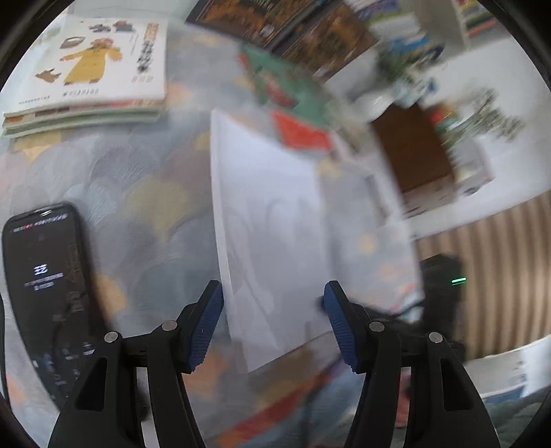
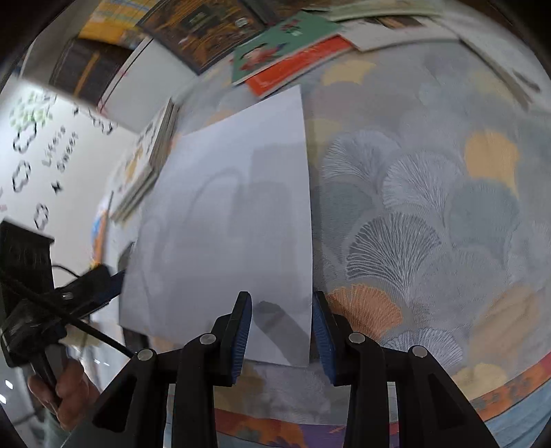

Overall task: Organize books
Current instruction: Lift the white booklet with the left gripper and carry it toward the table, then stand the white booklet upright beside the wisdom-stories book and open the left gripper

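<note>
- Books lie across a bench (image 2: pixel 430 193) covered with a fan-patterned cloth; the nearest is a white book (image 2: pixel 227 220), held up off the cloth between the two grippers.
- In the right wrist view its long axis runs away from the camera, tilted a little to the left, with the near short edge at the gripper.
- In the left wrist view the same white book (image 1: pixel 268 220) stands nearly edge-on, with its long side running up the picture.
- Right gripper (image 2: pixel 281 331): jaws narrow, with the book's near right corner between the blue pads; whether the pads press on it cannot be told.
- Left gripper (image 1: pixel 273 325): jaws about half open, with the book's lower edge between the fingers but touching neither pad.
- The white book's cover is plain, pale and unprinted, with faint grey shadows on it; it looks thin and flat.
- A stack (image 1: pixel 93 82) of picture books lies at far left in the left view, the top cover showing a figure in a yellow coat.
- A green book (image 2: pixel 275 44) overlaps a red book (image 2: pixel 299 65) beyond the white one, with dark books (image 2: pixel 199 31) further back.
- A phone (image 1: pixel 44 275) with a dark screen lies on the cloth left of the left gripper.
- A hand (image 2: pixel 69 393) shows at the lower left of the right view.
</note>
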A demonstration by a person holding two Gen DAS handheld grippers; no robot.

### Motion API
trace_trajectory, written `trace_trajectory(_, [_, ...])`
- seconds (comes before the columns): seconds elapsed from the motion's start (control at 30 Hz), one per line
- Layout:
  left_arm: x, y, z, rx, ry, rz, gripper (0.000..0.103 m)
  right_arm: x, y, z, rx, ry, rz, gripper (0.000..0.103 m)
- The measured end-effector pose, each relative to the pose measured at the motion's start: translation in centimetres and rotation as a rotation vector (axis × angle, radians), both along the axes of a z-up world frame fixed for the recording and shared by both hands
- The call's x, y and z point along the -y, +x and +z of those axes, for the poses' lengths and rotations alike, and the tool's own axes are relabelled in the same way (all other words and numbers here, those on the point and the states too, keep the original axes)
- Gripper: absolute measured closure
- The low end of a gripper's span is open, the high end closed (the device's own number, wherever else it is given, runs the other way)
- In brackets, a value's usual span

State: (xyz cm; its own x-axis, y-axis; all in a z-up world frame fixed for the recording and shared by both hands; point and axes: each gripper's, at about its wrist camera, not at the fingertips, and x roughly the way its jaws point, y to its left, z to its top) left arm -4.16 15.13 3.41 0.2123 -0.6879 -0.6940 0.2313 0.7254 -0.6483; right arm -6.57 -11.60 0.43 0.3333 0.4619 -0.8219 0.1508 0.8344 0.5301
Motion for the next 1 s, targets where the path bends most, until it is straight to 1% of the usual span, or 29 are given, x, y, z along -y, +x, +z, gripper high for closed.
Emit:
trace_trajectory(0.03, [-0.2,0.1,0.1,-0.003,-0.050,0.014,0.046,0.2,-0.1,0.0,0.002,0.001,-0.002,0.068])
trace_trajectory(0.07, [-0.6,0.3,-0.3,-0.023,-0.106,0.037,0.046,0.4,-0.3,0.0,0.005,0.000,-0.004,0.068])
trace_trajectory(0.1, [-1.0,0.5,-1.0,-0.065,-0.155,0.060,0.046,0.1,-0.2,0.0,0.007,0.000,-0.007,0.068])
trace_trajectory(0.13, [-1.2,0.8,-2.2,-0.116,-0.182,0.082,0.050,0.2,-0.3,0.1,0.010,0.001,-0.012,0.068])
trace_trajectory(0.17, [-1.0,1.1,-3.0,-0.145,-0.180,0.096,0.055,0.2,-0.4,0.0,0.016,0.004,-0.019,0.068])
trace_trajectory(0.23, [-0.3,0.7,-4.5,-0.169,-0.117,0.126,0.070,0.0,-0.6,0.0,0.023,0.005,-0.026,0.068])
trace_trajectory(0.3, [0.3,0.3,-4.7,-0.153,-0.066,0.149,0.079,0.1,-0.9,0.1,0.020,0.010,-0.029,0.068])
trace_trajectory(0.33, [0.7,0.2,-4.5,-0.143,-0.042,0.155,0.082,0.3,-1.0,0.0,0.013,0.021,-0.037,0.068])
trace_trajectory(0.37, [0.8,0.2,-4.3,-0.136,-0.041,0.153,0.083,0.5,-0.9,-0.1,-0.006,0.049,-0.049,0.068])
trace_trajectory(0.4, [0.6,0.5,-4.0,-0.141,-0.065,0.148,0.085,0.8,-0.8,-0.3,-0.024,0.081,-0.061,0.067])
trace_trajectory(0.43, [0.6,0.8,-3.9,-0.156,-0.100,0.142,0.085,1.6,-0.8,-0.6,-0.051,0.145,-0.080,0.066])
trace_trajectory(0.47, [0.6,1.2,-3.9,-0.187,-0.160,0.139,0.085,2.0,-0.7,-0.9,-0.066,0.194,-0.101,0.063])
trace_trajectory(0.5, [0.2,1.5,-3.7,-0.210,-0.198,0.138,0.085,2.8,-0.9,-1.3,-0.082,0.259,-0.128,0.058])
trace_trajectory(0.53, [0.6,2.1,-3.5,-0.226,-0.223,0.133,0.085,3.6,-1.0,-1.7,-0.093,0.325,-0.160,0.055])
trace_trajectory(0.57, [0.4,2.4,-3.5,-0.251,-0.261,0.131,0.085,4.4,-1.2,-2.2,-0.101,0.387,-0.192,0.054])
trace_trajectory(0.6, [0.5,2.7,-3.7,-0.293,-0.314,0.135,0.085,4.9,-1.4,-2.7,-0.106,0.433,-0.210,0.053])
trace_trajectory(0.63, [0.6,2.7,-3.7,-0.315,-0.347,0.135,0.085,5.4,-1.5,-3.3,-0.114,0.503,-0.234,0.051])
trace_trajectory(0.7, [0.9,2.9,-3.9,-0.352,-0.400,0.128,0.085,5.9,-1.7,-4.2,-0.123,0.601,-0.260,0.050])
trace_trajectory(0.77, [1.1,3.1,-4.2,-0.393,-0.446,0.124,0.085,5.9,-1.4,-4.8,-0.126,0.666,-0.270,0.050])
trace_trajectory(0.8, [1.2,3.2,-4.4,-0.407,-0.456,0.124,0.085,5.7,-1.1,-4.9,-0.120,0.677,-0.267,0.050])
trace_trajectory(0.87, [1.1,3.1,-4.9,-0.430,-0.462,0.122,0.085,5.1,-0.8,-4.3,-0.099,0.667,-0.246,0.060])
trace_trajectory(0.9, [0.9,3.0,-4.9,-0.426,-0.437,0.127,0.085,4.9,-0.6,-3.8,-0.082,0.644,-0.235,0.068])
trace_trajectory(0.97, [0.9,3.2,-5.0,-0.412,-0.367,0.133,0.085,4.1,-0.1,-2.1,-0.044,0.531,-0.178,0.074])
trace_trajectory(1.0, [1.0,3.2,-4.8,-0.398,-0.332,0.132,0.085,3.4,0.3,-1.2,-0.018,0.443,-0.136,0.076])
